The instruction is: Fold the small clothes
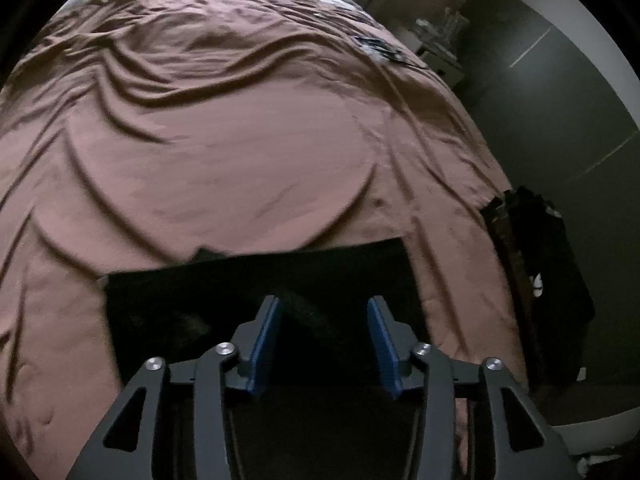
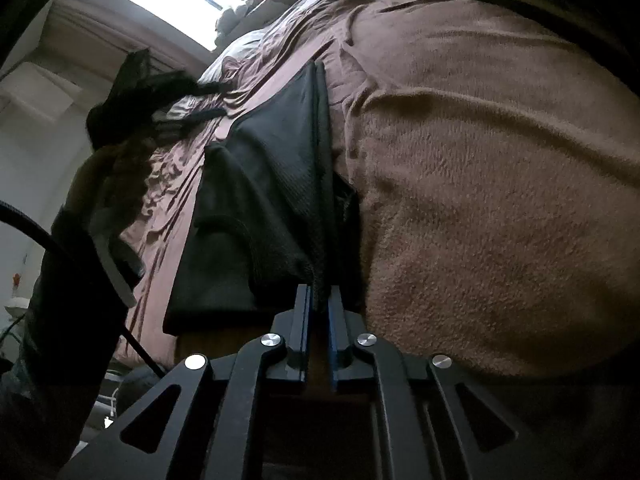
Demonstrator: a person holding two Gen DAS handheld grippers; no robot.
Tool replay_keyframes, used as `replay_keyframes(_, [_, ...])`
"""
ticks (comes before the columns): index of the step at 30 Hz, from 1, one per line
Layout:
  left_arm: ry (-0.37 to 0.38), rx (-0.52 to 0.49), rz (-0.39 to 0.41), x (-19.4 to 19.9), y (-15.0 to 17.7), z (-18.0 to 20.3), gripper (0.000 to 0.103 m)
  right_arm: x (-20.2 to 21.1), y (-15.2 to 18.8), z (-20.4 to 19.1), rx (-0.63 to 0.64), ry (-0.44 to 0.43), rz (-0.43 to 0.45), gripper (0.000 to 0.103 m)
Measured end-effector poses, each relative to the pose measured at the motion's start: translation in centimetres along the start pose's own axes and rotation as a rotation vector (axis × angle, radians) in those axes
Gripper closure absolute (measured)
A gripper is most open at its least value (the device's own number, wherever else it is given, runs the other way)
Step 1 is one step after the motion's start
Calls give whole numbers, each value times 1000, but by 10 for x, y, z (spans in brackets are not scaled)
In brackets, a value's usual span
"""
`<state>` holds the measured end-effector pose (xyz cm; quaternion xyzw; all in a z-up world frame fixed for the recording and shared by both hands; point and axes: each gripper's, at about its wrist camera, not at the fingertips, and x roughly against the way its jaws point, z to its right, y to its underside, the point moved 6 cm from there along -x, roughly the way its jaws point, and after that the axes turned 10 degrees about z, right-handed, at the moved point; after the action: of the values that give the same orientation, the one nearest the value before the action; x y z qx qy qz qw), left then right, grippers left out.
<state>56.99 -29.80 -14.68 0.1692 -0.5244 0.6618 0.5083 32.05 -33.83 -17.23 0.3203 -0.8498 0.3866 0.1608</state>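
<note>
In the left wrist view a black garment (image 1: 180,300) lies flat on the pinkish-brown bed sheet (image 1: 240,152), its far edge straight. My left gripper (image 1: 324,308) hovers over it, blue pads (image 1: 266,332) well apart and nothing pinched between them. In the right wrist view the same black garment (image 2: 272,184) stretches away across the bed, with a raised fold running along its right side. My right gripper (image 2: 319,296) is shut on the near end of that fold, and dark cloth bunches between the pads.
A brown fleecy blanket (image 2: 500,200) bulges right beside the garment. A dark pile of clothes (image 1: 536,280) sits at the bed's right edge, with grey floor (image 1: 560,120) beyond. A blurred hand with dark gear (image 2: 116,152) and a cable (image 2: 28,220) fill the left of the right wrist view.
</note>
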Motion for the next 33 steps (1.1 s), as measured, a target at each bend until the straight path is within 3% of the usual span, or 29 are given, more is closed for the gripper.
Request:
replay_keyframes(3, [-12,14,3,15,10,-17,47,4,0,-6,32,28,1,92])
replay_keyframes(4, [-18,16,3,19,12,-21,47,5,0,-8,42,32,3,86])
replay_keyframes(6, [-30,15,2,26,17,-29,46,11,-1,-14,60,35,13,63])
replay_keyframes(7, [-33,17,1,30,21,-34,46,13,-1,-15,69,43,16,45])
replay_keyframes(8, [-33,21,-1,33,23,-37,46,16,-2,-17,81,58,28,39])
replay_keyframes(12, [-22,32,-26,35,38,-43,46,20,0,-25,139,81,33,38])
replay_keyframes(15, [-26,32,-43,34,54,-47,46,12,4,-29,165,114,-2,33])
replay_keyframes(17, [-29,30,-58,32,64,-49,46,6,6,-34,176,109,-25,24])
replay_keyframes(22, [-24,36,-80,32,83,-53,46,1,5,-44,228,160,-25,19])
replay_keyframes(33, [58,50,-139,30,116,-48,46,-22,4,-57,357,345,-44,17])
